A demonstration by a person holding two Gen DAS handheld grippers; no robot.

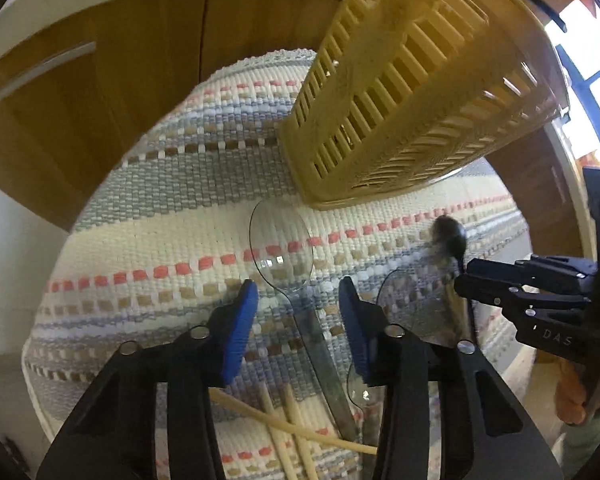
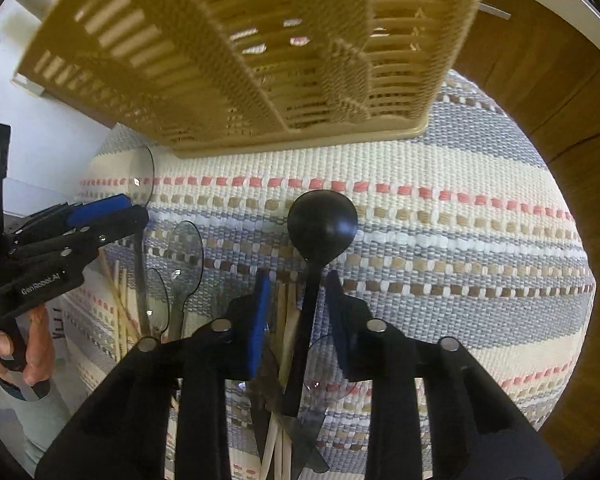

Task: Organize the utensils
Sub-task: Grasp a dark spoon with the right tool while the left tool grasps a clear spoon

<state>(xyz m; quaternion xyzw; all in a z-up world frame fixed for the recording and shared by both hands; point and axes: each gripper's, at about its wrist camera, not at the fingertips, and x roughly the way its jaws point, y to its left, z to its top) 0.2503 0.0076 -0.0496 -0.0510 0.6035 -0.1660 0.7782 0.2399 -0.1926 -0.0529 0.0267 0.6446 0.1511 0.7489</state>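
Utensils lie on a striped mat [image 1: 172, 240] in front of the basket [image 1: 412, 92]. Left gripper [image 1: 298, 308] has its jaws part open either side of a clear spoon [image 1: 282, 246], not touching it. Only the right view shows the right gripper [image 2: 298, 300] part open around the black spoon [image 2: 322, 222] handle, pads apart from it, chopsticks [image 2: 286, 320] underneath.

We count: one slotted basket [image 2: 236, 52], one woven mat [image 2: 460, 248], one black spoon [image 2: 322, 222], at least three clear spoons [image 1: 281, 246], several chopsticks [image 1: 276, 432], number unclear.
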